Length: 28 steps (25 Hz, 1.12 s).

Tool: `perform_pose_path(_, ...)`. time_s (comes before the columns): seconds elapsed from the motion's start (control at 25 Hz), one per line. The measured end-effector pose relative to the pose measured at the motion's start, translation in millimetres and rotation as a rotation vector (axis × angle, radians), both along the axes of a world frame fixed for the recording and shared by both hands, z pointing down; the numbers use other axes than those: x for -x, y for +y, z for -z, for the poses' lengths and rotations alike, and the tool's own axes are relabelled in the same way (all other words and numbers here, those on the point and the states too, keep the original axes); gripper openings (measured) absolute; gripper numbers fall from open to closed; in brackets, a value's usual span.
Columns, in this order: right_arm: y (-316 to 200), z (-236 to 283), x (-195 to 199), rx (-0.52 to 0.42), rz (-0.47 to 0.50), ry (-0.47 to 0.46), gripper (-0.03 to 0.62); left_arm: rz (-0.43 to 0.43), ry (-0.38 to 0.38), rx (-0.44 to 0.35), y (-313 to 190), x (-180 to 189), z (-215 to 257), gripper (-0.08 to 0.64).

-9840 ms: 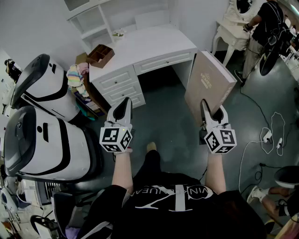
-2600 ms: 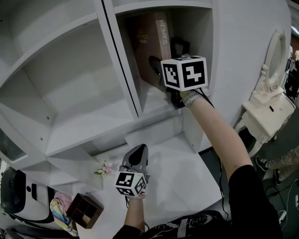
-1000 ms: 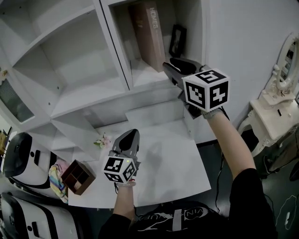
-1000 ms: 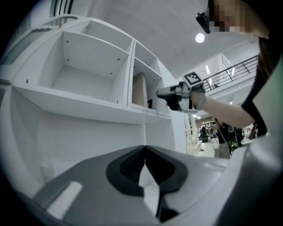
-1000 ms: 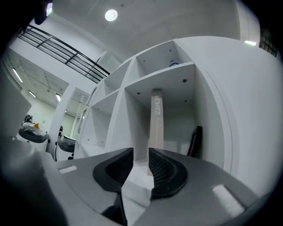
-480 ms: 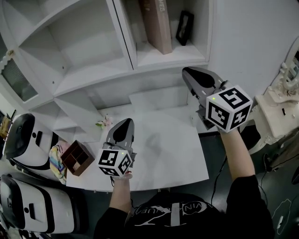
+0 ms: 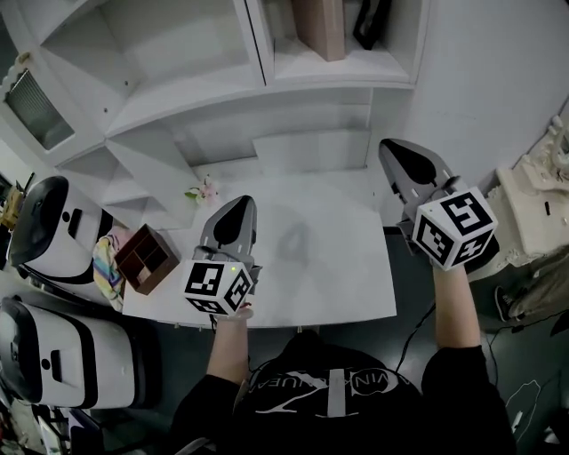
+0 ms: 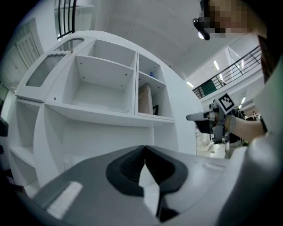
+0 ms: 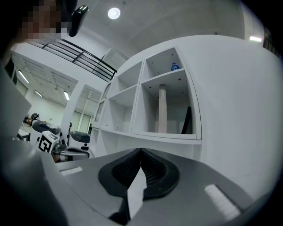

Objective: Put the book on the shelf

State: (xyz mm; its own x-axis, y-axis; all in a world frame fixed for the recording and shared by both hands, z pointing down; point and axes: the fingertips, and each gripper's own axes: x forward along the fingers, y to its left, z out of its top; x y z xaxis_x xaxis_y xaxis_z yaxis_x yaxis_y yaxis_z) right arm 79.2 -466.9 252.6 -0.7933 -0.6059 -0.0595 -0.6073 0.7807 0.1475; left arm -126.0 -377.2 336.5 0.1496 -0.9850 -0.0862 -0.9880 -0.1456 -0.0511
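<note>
The tan book [image 7: 321, 25] stands upright in the right compartment of the white shelf [image 7: 338, 73], next to a black frame [image 7: 370, 21]. It also shows as a tan book [image 8: 145, 99] in the left gripper view and as a thin upright book [image 9: 162, 111] in the right gripper view. My right gripper [image 7: 396, 149] is below the shelf, beside the desk's right edge, shut and empty. Over the front of the white desk [image 7: 311, 267] my left gripper [image 7: 241, 204] is held shut and empty as well. Neither gripper touches the book.
A brown wooden box [image 7: 146, 259] and a small flower sprig [image 7: 203, 191] sit on the desk's left side. White rounded machines [image 7: 52, 242] and a colourful cloth [image 7: 108, 271] are at the left. An ornate white dresser [image 7: 536, 200] stands at the right.
My right gripper has come down and back from the shelf and its jaws have closed. The view has dropped toward the desk. The book stays on the shelf; the left gripper has barely moved.
</note>
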Motion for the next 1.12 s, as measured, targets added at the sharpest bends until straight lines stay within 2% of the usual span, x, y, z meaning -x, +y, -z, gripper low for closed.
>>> perform_pose_path(0.12,8,-14,-5,0.015,0.005,-0.028,0.008,0.01,0.009,-0.01,8,0,-2,0.0)
perform_pose_path(0.24,14,-26,-12,0.028,-0.003,-0.052,0.008,0.026,-0.015,-0.012,15,0,-5,0.0)
perform_pose_path(0.44,23,-43,-17,0.042,-0.012,-0.051,0.008,0.057,-0.016,-0.006,28,4,-10,0.0)
perform_pose_path(0.68,39,-51,-21,0.059,-0.01,-0.093,0.008,0.089,-0.026,0.01,43,10,-17,0.0)
perform_pose_path(1.12,49,-76,-23,0.107,-0.013,-0.095,0.008,0.127,-0.017,0.013,61,18,-19,0.0)
